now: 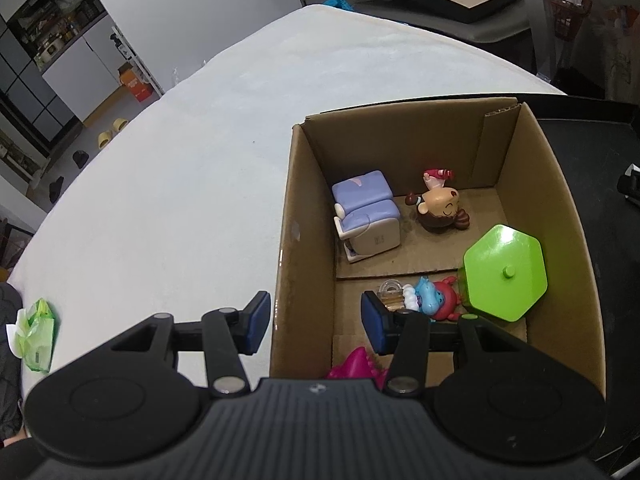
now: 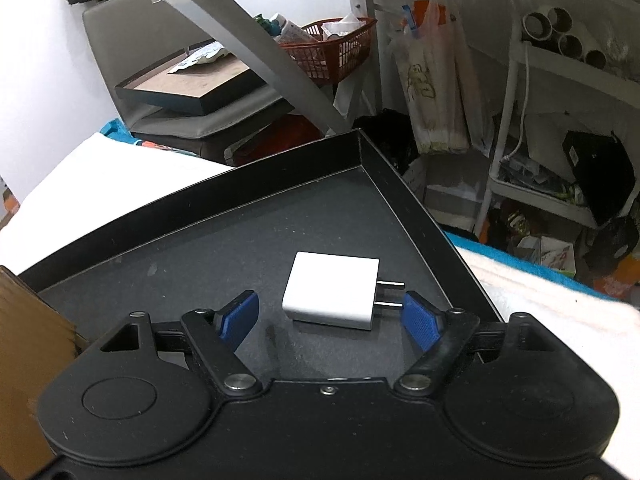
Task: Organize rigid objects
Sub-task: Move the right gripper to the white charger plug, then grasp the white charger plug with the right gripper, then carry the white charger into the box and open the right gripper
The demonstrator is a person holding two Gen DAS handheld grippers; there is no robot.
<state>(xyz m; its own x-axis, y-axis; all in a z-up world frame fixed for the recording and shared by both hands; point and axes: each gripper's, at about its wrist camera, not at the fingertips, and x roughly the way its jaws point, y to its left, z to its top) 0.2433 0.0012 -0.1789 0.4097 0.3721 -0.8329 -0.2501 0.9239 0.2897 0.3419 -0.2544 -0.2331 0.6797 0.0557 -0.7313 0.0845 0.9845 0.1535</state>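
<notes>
In the left wrist view a cardboard box (image 1: 298, 216) stands on the white table (image 1: 180, 168). It holds a purple toy armchair (image 1: 366, 210), a doll figure (image 1: 440, 208), a green hexagonal lid (image 1: 504, 272), a blue and red toy (image 1: 434, 298) and a pink toy (image 1: 358, 366). My left gripper (image 1: 316, 326) is open and empty, straddling the box's near left wall. In the right wrist view a white plug charger (image 2: 332, 290) lies in a black tray (image 2: 280, 216). My right gripper (image 2: 332, 322) is open, its fingertips on either side of the charger, not touching it.
A green packet (image 1: 36, 332) lies at the table's left edge. The black tray (image 1: 592, 128) sits right of the box, whose corner shows in the right wrist view (image 2: 24, 344). Beyond the table are shelves, a red basket (image 2: 332, 50) and a framed board (image 2: 192, 86).
</notes>
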